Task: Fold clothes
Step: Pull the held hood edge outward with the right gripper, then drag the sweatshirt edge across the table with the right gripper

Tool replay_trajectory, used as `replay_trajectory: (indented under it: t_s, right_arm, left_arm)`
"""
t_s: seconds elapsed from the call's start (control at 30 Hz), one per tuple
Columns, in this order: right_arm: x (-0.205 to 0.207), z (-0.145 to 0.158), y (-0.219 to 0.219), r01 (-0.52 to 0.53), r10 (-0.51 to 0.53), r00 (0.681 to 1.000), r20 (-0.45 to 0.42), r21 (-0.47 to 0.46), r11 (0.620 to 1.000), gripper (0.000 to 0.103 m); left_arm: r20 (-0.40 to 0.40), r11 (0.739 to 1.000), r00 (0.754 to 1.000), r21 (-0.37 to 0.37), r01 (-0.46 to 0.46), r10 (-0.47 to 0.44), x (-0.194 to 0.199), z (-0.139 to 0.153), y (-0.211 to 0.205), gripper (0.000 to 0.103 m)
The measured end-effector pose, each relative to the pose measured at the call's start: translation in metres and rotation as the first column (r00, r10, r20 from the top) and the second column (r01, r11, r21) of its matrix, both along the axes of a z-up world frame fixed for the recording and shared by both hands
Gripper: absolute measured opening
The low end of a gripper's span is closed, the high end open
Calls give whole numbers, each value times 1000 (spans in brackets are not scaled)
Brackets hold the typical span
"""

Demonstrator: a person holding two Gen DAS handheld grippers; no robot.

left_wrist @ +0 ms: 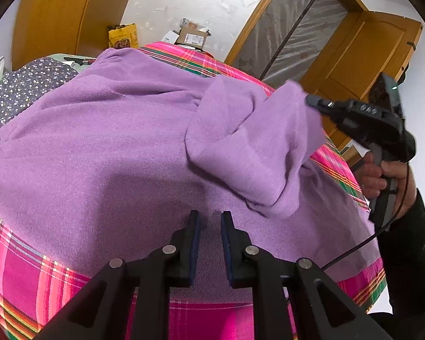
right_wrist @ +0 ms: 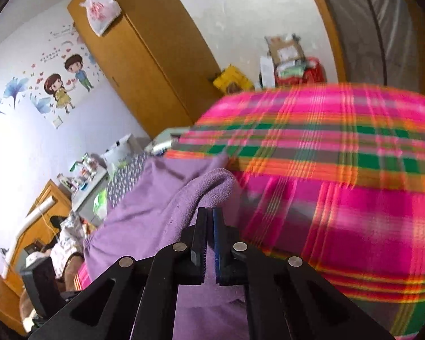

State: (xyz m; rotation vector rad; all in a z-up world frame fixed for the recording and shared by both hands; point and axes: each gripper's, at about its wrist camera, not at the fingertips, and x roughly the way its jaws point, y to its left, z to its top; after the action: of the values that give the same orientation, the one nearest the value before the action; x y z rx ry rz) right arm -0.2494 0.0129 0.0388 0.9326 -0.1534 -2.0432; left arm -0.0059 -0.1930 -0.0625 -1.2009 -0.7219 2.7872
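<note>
A purple fleece garment [left_wrist: 104, 141] lay spread flat across a pink plaid bedcover [left_wrist: 25, 280], covering most of the near part of the bed. The right gripper [right_wrist: 210, 212] was clenched on the edge of one sleeve [right_wrist: 209, 187]; its jaws stood almost together, with the purple cloth pinched between them. In the left wrist view this same sleeve [left_wrist: 252, 147] was lifted off the bed and hung folded over itself, on the right side of the garment's body, with the right gripper [left_wrist: 311, 100] holding its far tip from the right.

The left gripper [left_wrist: 209, 215] hovered low over the near part of the garment, close to the hem. Its jaws stood partly apart with only flat cloth seen between them, and nothing was grasped there; whether the fingertips touched the cloth could not be told.

The relation that mattered was this: the body of the garment lay to the left of the raised sleeve, and the sleeve ran roughly from the shoulder out toward the right hand [left_wrist: 382, 175]. The right hand was clearly the nearer one, as it already held the sleeve. So the coming move was probably to carry the sleeve leftward across the body and lay it down flat, while the left gripper kept the garment from sliding. The fold seemed at an early stage.
</note>
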Motion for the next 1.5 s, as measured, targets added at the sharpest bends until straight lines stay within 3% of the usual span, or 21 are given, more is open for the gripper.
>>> replay_trajectory:
  t_s: [0.27, 0.57, 0.63, 0.8, 0.9, 0.97, 1.0, 1.1, 1.27, 1.4, 1.43, 1.5]
  right_arm:
    - [5, 59, 68, 198, -204, 966, -156, -56, 979, 4]
    - [44, 89, 173, 478, -486, 834, -263, -95, 873, 4]
    - [55, 87, 191, 510, -510, 818, -264, -76, 857, 4]
    - [80, 51, 203, 425, -412, 891, -190, 36, 904, 7]
    - [88, 16, 197, 318, -309, 947, -87, 131, 939, 8]
    - [90, 4, 199, 300, -293, 954, -63, 169, 939, 8]
    - [92, 3, 203, 309, -301, 951, -67, 170, 936, 10]
    - [91, 6, 215, 369, -359, 929, -90, 163, 915, 31]
    - [77, 6, 259, 525, -517, 851, -90, 141, 839, 33]
    - [67, -5, 289, 613, -611, 789, -59, 143, 777, 44]
    - [64, -7, 294, 617, -617, 785, -52, 144, 773, 45]
    - [57, -18, 302, 585, -592, 806, 2, 145, 798, 47]
  left_arm:
    - [-4, 1000, 1000, 7, 6, -6, -1, 0, -3, 16]
    - [-1, 1000, 1000, 5, 8, -8, -2, -1, -3, 16]
    - [5, 1000, 1000, 0, 7, -7, -3, 0, -2, 16]
    - [29, 1000, 1000, -5, 3, -3, -8, 2, 0, 16]
    - [44, 1000, 999, -14, -2, 3, -10, 3, 1, 16]
    - [54, 1000, 999, -24, -4, 5, -11, 3, 3, 16]
    - [58, 1000, 998, -28, -5, 7, -11, 4, 4, 16]
    - [60, 999, 998, -39, -1, 3, -13, 6, 7, 16]
    - [53, 999, 999, -47, 10, -8, -17, 9, 13, 16]
    - [58, 998, 998, -57, 27, -24, -22, 10, 19, 16]
    - [59, 998, 998, -59, 31, -28, -23, 11, 20, 16]
    - [61, 997, 997, -61, 42, -38, -25, 11, 24, 16]
